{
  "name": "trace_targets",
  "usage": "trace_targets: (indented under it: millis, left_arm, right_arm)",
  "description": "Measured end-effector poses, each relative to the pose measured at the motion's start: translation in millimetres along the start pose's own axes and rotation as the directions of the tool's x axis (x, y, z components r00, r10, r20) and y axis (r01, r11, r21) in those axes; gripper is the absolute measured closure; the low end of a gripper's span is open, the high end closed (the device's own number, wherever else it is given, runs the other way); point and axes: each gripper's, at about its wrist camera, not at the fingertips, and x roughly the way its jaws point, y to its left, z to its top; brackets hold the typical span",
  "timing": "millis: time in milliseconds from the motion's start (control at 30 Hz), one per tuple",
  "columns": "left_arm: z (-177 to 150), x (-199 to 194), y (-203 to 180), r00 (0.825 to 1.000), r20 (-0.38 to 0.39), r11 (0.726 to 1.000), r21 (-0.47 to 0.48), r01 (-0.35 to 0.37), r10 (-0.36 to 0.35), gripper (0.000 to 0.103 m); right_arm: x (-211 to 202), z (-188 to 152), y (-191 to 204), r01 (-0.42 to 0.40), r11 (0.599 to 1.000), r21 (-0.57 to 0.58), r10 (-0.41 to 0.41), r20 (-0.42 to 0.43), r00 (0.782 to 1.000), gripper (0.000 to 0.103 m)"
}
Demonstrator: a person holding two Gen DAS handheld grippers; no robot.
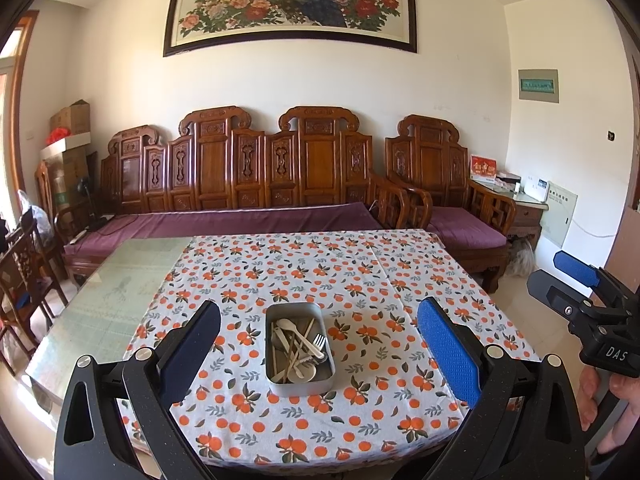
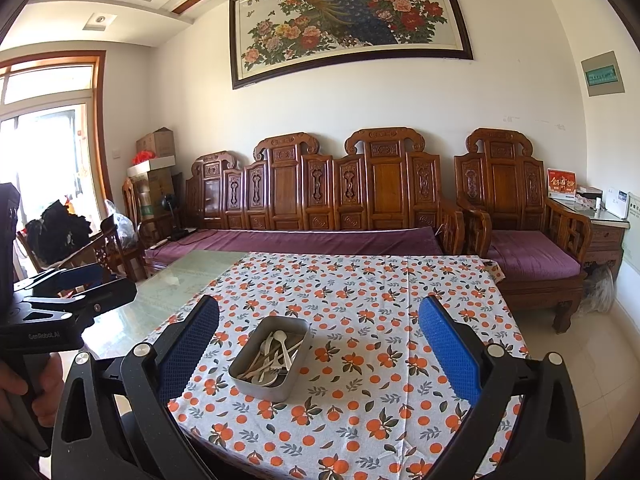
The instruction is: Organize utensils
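A metal tin (image 1: 299, 380) is sitting on an orange-patterned tablecloth (image 1: 360, 280), framed between the wide-spread fingers of the left gripper (image 1: 318, 354), which is hovering above the table's near edge with nothing in its grasp. In the left wrist view the tin's long axis is running straight away from the fingers toward a carved wooden bench (image 1: 240, 168) against the far wall. Inside, pale utensils (image 1: 298, 346) are lying jumbled, most of them pointing lengthwise along the tin; a spoon (image 1: 289, 325) is resting with its bowl at the far end, and a metal fork (image 1: 319, 342) is lying with its tines toward the far right side.

The right gripper (image 2: 319, 354) is also hanging with its fingers spread and empty. From the right wrist view the tin (image 2: 262, 386) is appearing nearer the left finger, its long axis slanting from near-left to far-right, and the fork cannot be made out among the utensils (image 2: 272, 354).

Each camera is catching what the other misses: the left wrist view is showing the right gripper (image 1: 556, 276) at its right edge, held by a hand (image 1: 616, 400); the right wrist view is showing the left gripper (image 2: 94, 284) at its left edge, with a hand (image 2: 24, 388) on the grip, plus a bright window (image 2: 48, 152).
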Motion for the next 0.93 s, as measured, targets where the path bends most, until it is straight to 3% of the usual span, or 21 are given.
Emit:
trace_targets:
  millis: [933]
  left_arm:
    - [-0.9, 0.1, 1.6, 1.000, 0.003, 1.000, -0.002, -0.002, 0.002, 0.008]
  right_arm:
    - [2.4, -3.5, 5.0, -0.001, 1.000, 0.007, 0.001, 0.000, 1.000, 0.002]
